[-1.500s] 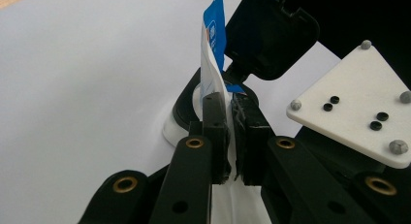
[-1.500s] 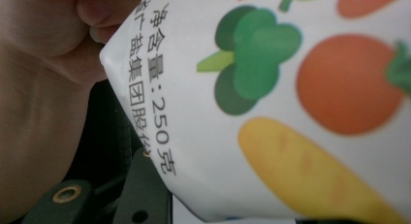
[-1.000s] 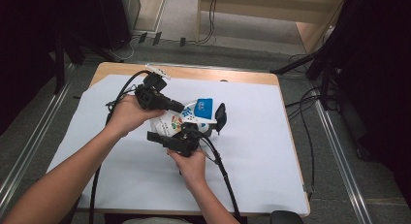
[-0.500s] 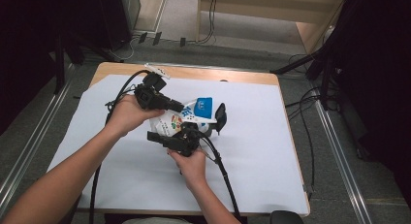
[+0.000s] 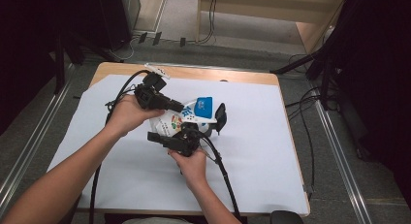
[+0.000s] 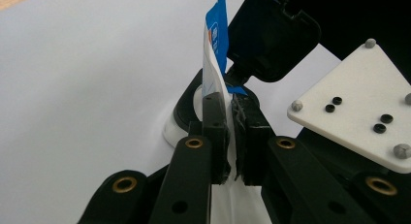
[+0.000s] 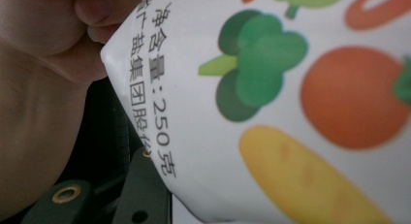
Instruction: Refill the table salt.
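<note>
Nothing shifted over the last second: your left gripper (image 6: 236,136) stayed clamped on the printed pouch (image 5: 186,118), right gripper (image 5: 191,132) apparently bracing its body, grip unclear, above the flip-lid container (image 6: 264,44).

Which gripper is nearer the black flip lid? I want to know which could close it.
Left. The left gripper, clamping the pouch, sits just below the black flip lid; the right gripper holds lower down.

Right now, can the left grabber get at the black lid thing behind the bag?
Probably not yet. The left gripper is clamped on the bag's edge, and the bag stands between it and the open black lid.
</note>
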Available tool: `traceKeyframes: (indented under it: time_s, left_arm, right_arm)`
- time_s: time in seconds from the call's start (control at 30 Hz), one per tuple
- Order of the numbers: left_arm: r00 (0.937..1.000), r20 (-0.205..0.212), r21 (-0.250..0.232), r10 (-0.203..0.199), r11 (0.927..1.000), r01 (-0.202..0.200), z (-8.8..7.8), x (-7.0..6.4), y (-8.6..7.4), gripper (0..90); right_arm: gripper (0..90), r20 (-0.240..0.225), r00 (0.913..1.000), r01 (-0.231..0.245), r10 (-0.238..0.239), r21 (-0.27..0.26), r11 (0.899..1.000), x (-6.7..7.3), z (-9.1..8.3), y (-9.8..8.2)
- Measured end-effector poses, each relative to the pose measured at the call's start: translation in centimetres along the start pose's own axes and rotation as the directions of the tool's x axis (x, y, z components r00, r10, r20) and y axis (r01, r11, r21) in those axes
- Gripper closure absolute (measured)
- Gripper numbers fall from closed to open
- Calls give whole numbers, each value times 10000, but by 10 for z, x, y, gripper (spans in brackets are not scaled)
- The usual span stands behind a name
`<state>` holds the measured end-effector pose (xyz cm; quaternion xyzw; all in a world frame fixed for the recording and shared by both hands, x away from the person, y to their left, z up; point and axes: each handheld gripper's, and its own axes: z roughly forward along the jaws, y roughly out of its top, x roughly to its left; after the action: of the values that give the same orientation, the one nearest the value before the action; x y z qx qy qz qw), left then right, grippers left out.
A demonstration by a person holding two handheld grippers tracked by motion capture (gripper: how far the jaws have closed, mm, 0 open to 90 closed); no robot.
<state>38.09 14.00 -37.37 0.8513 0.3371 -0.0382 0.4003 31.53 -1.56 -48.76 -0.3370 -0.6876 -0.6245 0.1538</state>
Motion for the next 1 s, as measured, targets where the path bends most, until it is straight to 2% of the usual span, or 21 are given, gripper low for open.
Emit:
traceKeyframes:
  time_s: [0.13,0.37,0.57,1.0]
  left_arm:
    - [10000,19,-7,6,10000,-6,0,1,0,852]
    - [10000,-13,1,7,10000,-7,0,0,0,852]
    - [10000,61,-55,13,10000,-12,-1,0,0,850]
    - [9999,157,-172,-35,9998,37,-3,0,-1,837]
  right_arm:
    - [607,65,9998,169,-169,5,9999,1,-1,0]
    - [614,219,9995,244,-246,73,9997,1,0,0]
    - [637,4,10000,-68,68,2,10000,0,0,1]
    - [646,-179,9998,-118,114,-203,9997,2,0,1]
